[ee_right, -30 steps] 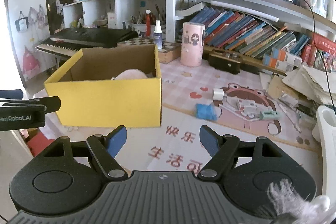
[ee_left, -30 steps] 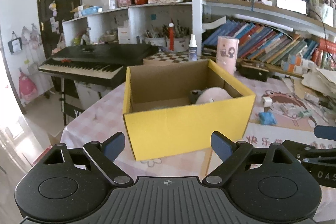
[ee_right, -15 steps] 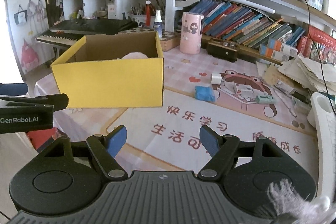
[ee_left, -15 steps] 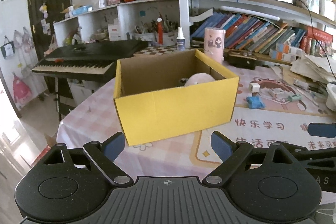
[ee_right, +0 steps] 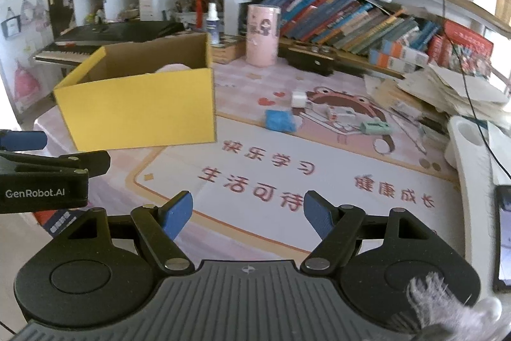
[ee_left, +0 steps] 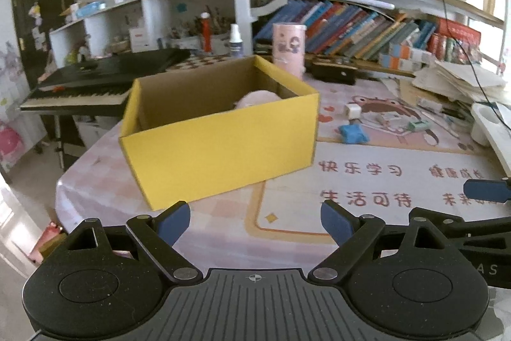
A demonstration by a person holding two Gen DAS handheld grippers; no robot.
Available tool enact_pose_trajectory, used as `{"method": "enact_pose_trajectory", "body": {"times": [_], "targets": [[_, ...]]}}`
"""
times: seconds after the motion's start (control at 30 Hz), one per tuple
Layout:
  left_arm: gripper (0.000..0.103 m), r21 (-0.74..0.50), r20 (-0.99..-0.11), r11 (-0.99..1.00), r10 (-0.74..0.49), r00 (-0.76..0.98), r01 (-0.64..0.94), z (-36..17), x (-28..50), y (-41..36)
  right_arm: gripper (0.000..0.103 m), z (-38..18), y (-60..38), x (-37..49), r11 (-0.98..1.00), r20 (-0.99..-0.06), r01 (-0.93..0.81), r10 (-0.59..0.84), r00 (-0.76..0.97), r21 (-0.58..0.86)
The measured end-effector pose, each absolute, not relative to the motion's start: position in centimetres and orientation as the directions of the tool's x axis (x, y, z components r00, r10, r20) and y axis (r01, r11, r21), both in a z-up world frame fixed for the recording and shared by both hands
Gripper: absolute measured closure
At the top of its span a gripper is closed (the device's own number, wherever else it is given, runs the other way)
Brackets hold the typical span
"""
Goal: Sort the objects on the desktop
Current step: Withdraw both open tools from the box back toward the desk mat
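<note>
A yellow cardboard box (ee_left: pixel 220 143) stands open on the table; it also shows in the right wrist view (ee_right: pixel 140 107). A pale pink round thing (ee_left: pixel 257 98) lies inside it. On the mat lie a blue crumpled object (ee_left: pixel 353 134) (ee_right: pixel 280 120), a small white cube (ee_left: pixel 351 110) (ee_right: pixel 298 99) and a green-grey small item (ee_right: pixel 375 127). My left gripper (ee_left: pixel 254 221) is open and empty, well short of the box. My right gripper (ee_right: pixel 247 214) is open and empty over the mat's near edge.
A pink cylinder (ee_right: pixel 262 34) and a spray bottle (ee_right: pixel 212 23) stand behind the box. A black case (ee_right: pixel 311 61) sits by the bookshelf. Paper piles (ee_right: pixel 447 88) and a white tray (ee_right: pixel 472 155) are at right. A keyboard (ee_left: pixel 86 88) is at left, off the table.
Both grippers have pulled back from the box and risen, so the box looks smaller and more of the mat shows. Both stayed open and empty.
</note>
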State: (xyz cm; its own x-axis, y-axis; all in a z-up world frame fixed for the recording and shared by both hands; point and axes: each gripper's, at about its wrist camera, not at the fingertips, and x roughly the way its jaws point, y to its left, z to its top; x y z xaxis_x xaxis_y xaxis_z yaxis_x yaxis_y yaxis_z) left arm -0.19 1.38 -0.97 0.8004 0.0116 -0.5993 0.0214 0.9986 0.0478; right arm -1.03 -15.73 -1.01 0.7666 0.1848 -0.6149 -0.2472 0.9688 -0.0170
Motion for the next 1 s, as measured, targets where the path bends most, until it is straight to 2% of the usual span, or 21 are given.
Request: {"method": "enact_pose_trajectory", "body": {"times": [0.53, 1.0], "targets": [[0.012, 0.043, -0.633, 0.985, -0.102, 0.768, 0.166, -1.8, 4.0, -4.9, 0.028, -1.7, -21.7, 1.5, 0.994, -0.645, -0.111, 0.078, 0.76, -0.011], [0.012, 0.031, -0.648, 0.981, -0.126, 0.751, 0.191, -2.1, 9.0, -10.1, 0.028, -1.8, -26.8, 7.0, 0.995, -0.661, -0.098, 0.06, 0.748, -0.019]]}}
